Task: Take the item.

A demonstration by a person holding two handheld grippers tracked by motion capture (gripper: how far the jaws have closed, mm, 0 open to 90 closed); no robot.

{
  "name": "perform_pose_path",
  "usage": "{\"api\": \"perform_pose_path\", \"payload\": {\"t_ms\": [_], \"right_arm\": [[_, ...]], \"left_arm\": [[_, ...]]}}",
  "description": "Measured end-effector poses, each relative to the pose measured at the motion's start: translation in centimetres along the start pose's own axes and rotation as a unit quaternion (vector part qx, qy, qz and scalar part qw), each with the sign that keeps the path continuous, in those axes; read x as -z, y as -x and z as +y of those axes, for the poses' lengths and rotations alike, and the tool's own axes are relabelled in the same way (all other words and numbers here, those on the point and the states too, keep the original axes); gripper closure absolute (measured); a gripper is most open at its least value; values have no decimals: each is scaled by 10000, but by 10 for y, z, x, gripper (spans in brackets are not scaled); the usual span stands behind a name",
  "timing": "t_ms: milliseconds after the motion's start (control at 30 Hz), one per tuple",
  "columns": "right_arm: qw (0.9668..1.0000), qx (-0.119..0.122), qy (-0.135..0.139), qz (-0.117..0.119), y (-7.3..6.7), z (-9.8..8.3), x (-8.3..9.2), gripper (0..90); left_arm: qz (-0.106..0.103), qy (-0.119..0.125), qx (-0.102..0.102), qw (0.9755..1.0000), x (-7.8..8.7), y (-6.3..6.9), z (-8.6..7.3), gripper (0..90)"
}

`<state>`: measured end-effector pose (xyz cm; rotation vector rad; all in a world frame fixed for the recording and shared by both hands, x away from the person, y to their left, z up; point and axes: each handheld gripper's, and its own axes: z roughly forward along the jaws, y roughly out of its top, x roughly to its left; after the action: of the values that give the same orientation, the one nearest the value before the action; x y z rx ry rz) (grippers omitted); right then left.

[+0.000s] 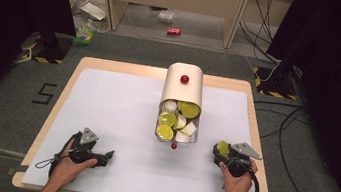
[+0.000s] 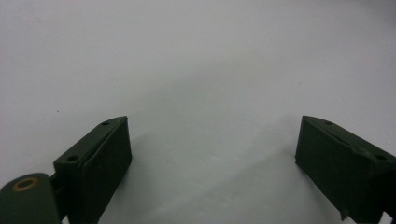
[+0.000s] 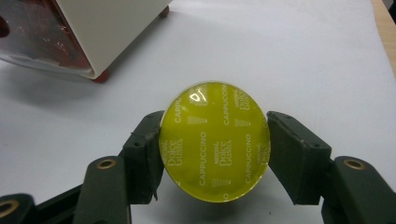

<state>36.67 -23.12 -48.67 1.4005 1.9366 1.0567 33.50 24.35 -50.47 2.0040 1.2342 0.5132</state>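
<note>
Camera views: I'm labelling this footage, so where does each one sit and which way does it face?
High view: above the person's side, looking forward and down at the table and box; both hands show.
Left gripper view: on the left gripper, facing bare white tabletop; its open jaws show.
Right gripper view: on the right gripper, looking along jaws shut on a yellow capsule.
Shared: the high and right gripper views both show capsule and box.

Lab recording setup, not a home. Bench [image 1: 107, 102] with a white top on grey carpet, black curtains [image 1: 8, 12] hang left and right, stand bases with hazard tape [image 1: 43, 53] at the far corners. Loose cables [image 1: 285, 127] run across the floor right, tape marking [image 1: 43, 93] on the floor left, clutter [image 1: 89, 14] far behind.
</note>
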Motion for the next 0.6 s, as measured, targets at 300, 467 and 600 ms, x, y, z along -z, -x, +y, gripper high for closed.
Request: {"api": "perform_pose_path", "payload": {"t_ms": [300, 467, 600], "right_arm": [[10000, 17, -81, -48, 0, -1, -2, 405], [9998, 66, -187, -49, -3, -2, -3, 404], [9998, 58, -175, -49, -3, -2, -3, 381]], "left_arm": [[1, 1, -1, 10000, 0, 0, 0, 98], [1, 1, -1, 10000, 0, 0, 0, 98], [5, 1, -4, 10000, 0, 0, 0, 98]]}}
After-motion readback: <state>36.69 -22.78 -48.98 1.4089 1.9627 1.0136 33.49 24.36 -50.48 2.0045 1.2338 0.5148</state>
